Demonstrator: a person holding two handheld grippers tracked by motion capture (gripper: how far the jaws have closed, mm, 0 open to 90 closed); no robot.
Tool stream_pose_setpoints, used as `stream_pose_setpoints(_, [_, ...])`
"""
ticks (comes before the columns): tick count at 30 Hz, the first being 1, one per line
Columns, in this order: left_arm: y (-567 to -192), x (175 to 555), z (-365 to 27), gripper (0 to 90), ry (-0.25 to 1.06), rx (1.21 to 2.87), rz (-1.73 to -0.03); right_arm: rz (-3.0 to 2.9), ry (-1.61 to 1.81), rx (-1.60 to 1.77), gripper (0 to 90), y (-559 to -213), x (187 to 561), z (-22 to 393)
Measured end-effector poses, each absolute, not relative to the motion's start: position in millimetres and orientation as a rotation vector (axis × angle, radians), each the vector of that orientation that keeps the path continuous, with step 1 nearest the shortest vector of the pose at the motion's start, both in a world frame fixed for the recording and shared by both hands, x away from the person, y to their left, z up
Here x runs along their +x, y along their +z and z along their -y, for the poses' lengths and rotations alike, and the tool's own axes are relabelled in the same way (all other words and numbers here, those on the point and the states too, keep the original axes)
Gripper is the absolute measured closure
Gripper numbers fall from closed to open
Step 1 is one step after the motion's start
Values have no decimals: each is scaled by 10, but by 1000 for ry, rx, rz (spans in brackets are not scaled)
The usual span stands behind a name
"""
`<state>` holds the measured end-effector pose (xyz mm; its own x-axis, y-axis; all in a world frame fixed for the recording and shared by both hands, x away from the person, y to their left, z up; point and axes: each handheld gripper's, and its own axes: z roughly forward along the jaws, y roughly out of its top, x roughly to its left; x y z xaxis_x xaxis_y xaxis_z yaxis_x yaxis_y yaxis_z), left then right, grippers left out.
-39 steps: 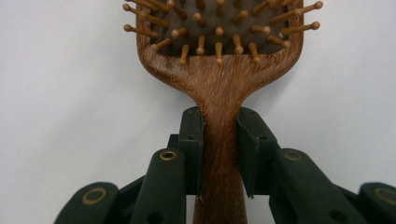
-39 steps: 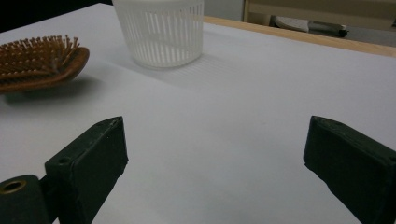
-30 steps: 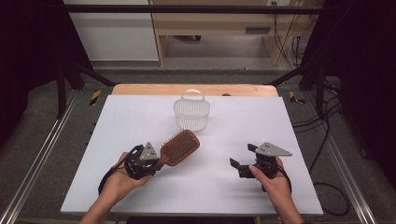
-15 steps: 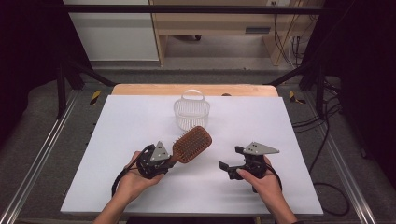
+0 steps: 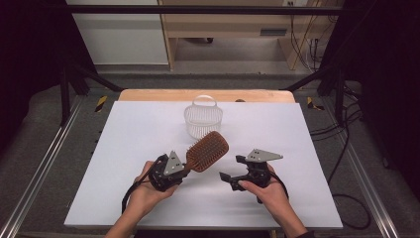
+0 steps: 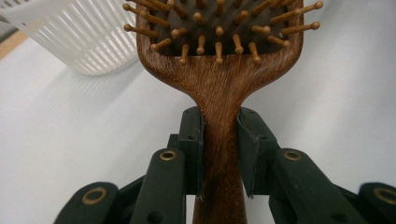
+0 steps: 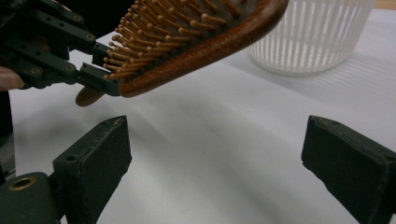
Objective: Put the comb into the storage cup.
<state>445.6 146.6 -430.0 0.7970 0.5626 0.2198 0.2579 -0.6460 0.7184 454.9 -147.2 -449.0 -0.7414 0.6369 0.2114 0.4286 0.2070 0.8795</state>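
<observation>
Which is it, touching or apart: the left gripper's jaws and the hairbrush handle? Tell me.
Touching. In the left gripper view the left gripper has both pads pressed flat against the hairbrush handle, no gap either side.

Wooden paddle hairbrush (image 5: 207, 150), lifted, bristles up

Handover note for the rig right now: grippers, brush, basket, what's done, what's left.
Left gripper: shut on the neck of the wooden hairbrush, which is lifted off the table, bristles up, head angled toward the white basket.
Right gripper: open, empty, jaws wide, held beside the brush.
Basket: upright near the far edge of the white table, nothing visible inside it.
Done: brush picked up.
Left: probably a handoff to the right gripper or a drop into the basket; neither has started.
</observation>
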Motion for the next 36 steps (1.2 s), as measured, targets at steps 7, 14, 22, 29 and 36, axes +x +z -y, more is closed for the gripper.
stream_pose_setpoints(7, [-4292, 4408, -1419, 728, 622, 2261, -571, -2253, 1636, 1029, 87, -4398, 4597, 1397])
stream_pose_setpoints(14, [-4301, 4376, -1374, 727, 639, 2242, -554, -2228, 1689, 1051, 93, -4353, 4641, 1361])
stream_pose_setpoints(22, [-4289, 4329, -1323, 727, 656, 2233, -543, -2210, 1771, 1078, 110, -4311, 4675, 1273])
stream_pose_setpoints(29, [-4283, 4316, -1341, 727, 665, 2220, -546, -2182, 1825, 1092, 127, -4247, 4688, 1222])
stream_pose_setpoints(36, [-4277, 4309, -1355, 727, 673, 2201, -552, -2160, 1847, 1099, 136, -4210, 4709, 1198])
